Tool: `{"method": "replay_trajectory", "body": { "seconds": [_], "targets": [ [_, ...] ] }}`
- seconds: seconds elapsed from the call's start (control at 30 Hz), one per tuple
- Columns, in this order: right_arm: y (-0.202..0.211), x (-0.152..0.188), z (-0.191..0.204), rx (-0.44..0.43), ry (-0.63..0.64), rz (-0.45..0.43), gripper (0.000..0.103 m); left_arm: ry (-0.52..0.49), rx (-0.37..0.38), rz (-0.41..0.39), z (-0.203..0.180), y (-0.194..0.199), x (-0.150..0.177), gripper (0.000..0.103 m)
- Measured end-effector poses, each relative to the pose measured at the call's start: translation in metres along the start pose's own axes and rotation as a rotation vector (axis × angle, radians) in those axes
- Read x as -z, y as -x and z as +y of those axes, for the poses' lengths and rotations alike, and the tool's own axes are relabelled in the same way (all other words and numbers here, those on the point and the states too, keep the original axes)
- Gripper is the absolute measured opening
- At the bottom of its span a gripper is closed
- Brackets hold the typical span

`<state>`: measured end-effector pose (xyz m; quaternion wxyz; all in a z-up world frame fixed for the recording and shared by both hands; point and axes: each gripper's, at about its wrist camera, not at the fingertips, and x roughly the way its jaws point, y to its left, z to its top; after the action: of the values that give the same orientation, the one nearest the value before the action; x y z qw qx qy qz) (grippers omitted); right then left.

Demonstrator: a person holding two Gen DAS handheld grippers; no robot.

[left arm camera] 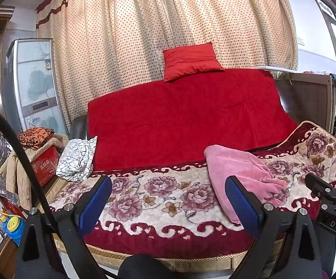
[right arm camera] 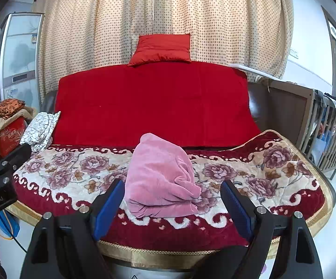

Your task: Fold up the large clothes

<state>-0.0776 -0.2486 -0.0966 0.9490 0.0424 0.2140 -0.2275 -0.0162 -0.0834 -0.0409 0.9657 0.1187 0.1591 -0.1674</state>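
A pink garment [right arm camera: 161, 181] lies in a folded bundle on the floral sofa cover [right arm camera: 70, 174], near its front edge. In the left wrist view the garment [left arm camera: 242, 176] is on the right. My right gripper [right arm camera: 172, 193] is open and empty, held short of the bundle, which shows between its blue pads [right arm camera: 107, 207]. My left gripper [left arm camera: 168, 190] is open and empty, over the floral cover [left arm camera: 163, 200] left of the garment. The right gripper also shows at the right edge of the left wrist view [left arm camera: 330, 181].
A red blanket [right arm camera: 154, 104] covers the sofa back, with a red pillow [right arm camera: 161, 48] on top. A white patterned cloth [right arm camera: 42, 127] lies at the sofa's left end beside a red box [right arm camera: 10, 137] with clothes. A wooden crib [right arm camera: 326, 130] stands at right.
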Motion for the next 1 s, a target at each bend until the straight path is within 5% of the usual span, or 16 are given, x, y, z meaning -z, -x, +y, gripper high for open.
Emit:
{"method": "replay_trajectory", "body": {
  "seconds": [1.0],
  "targets": [
    [0.008,-0.01,0.003,-0.01,0.024,-0.026,0.087,0.001,-0.011,-0.018,0.006,0.006,-0.006,0.098]
  ]
}}
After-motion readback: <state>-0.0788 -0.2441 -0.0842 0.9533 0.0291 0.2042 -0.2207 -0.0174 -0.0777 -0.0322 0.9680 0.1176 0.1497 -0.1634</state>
